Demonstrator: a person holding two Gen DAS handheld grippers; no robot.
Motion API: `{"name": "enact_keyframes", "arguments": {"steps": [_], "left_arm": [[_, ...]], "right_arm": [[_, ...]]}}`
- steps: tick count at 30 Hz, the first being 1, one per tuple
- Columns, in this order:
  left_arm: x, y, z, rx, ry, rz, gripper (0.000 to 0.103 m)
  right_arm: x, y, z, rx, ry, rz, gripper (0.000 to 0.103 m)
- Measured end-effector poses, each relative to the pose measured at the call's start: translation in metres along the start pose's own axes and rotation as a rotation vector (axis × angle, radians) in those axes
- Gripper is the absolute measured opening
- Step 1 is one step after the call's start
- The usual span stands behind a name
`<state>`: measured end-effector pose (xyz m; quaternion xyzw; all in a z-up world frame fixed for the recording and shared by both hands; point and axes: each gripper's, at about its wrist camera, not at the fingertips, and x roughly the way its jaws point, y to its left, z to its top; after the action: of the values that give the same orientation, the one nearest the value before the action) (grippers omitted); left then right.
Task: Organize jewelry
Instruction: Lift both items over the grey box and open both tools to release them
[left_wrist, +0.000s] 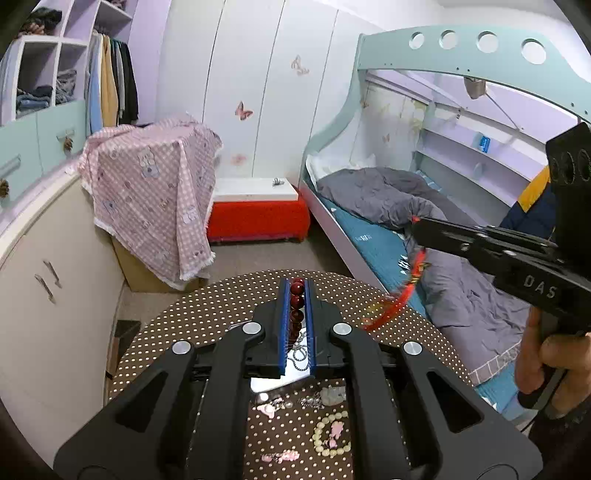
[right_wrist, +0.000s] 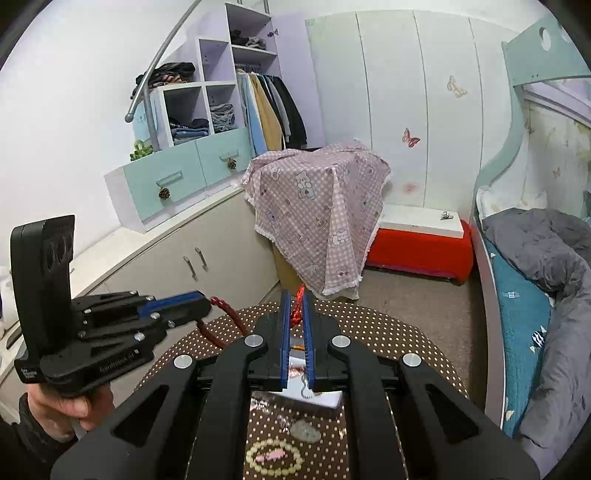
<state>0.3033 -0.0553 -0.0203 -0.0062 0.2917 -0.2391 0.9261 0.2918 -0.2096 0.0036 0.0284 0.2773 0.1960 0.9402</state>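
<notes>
My left gripper (left_wrist: 296, 284) is shut on a dark red bead bracelet (left_wrist: 296, 302), held above the brown dotted table (left_wrist: 207, 314). It also shows in the right wrist view (right_wrist: 207, 301), with the red bracelet (right_wrist: 232, 319) hanging from it. My right gripper (right_wrist: 295, 295) is shut on a red cord ornament (right_wrist: 296, 308). In the left wrist view the right gripper (left_wrist: 415, 221) holds the blurred red ornament (left_wrist: 400, 295) dangling over the table's right edge. A cream bead bracelet (left_wrist: 330, 435), pink clips (left_wrist: 280, 456), a pale stone (left_wrist: 332, 395) and a silver chain (left_wrist: 300, 354) lie on the table.
A white box (right_wrist: 314, 397) lies on the table under the grippers. A bed with a grey duvet (left_wrist: 406, 199) stands right. A pink-cloth-covered box (left_wrist: 155, 192), a red bench (left_wrist: 258, 218) and cream cabinets (left_wrist: 44, 280) stand behind and left.
</notes>
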Motion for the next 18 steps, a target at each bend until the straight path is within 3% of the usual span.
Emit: {"name": "enact_keyframes", "arguments": {"steps": [5,7,8,9,10,11,13,18], "left_arm": [[0.029,0.004,0.001,0.002,0.074,0.055,0.009],[0.041,0.009,-0.003,-0.003,0.117,0.113,0.009],[0.044,0.011,-0.004,-0.005,0.132,0.140,0.019],[0.046,0.015,-0.007,-0.011,0.144,0.172,0.033],[0.044,0.018,-0.009,-0.021,0.135,0.184,0.081],[0.038,0.021,-0.011,-0.033,0.103,0.198,0.098],[0.022,0.024,-0.015,-0.044,0.029,0.226,0.098],[0.002,0.029,-0.026,-0.076,0.007,0.249,0.098]], "right_arm": [[0.038,-0.015,-0.003,0.064,0.078,0.040,0.006],[0.053,-0.026,-0.010,0.108,0.117,0.029,0.023],[0.057,-0.033,-0.015,0.130,0.127,0.012,0.047],[0.057,-0.038,-0.019,0.153,0.122,-0.008,0.077],[0.056,-0.040,-0.020,0.162,0.111,-0.023,0.085],[0.052,-0.043,-0.022,0.169,0.097,-0.045,0.091],[0.045,-0.049,-0.025,0.189,0.083,-0.067,0.095],[0.024,-0.054,-0.032,0.218,0.047,-0.095,0.095]]}}
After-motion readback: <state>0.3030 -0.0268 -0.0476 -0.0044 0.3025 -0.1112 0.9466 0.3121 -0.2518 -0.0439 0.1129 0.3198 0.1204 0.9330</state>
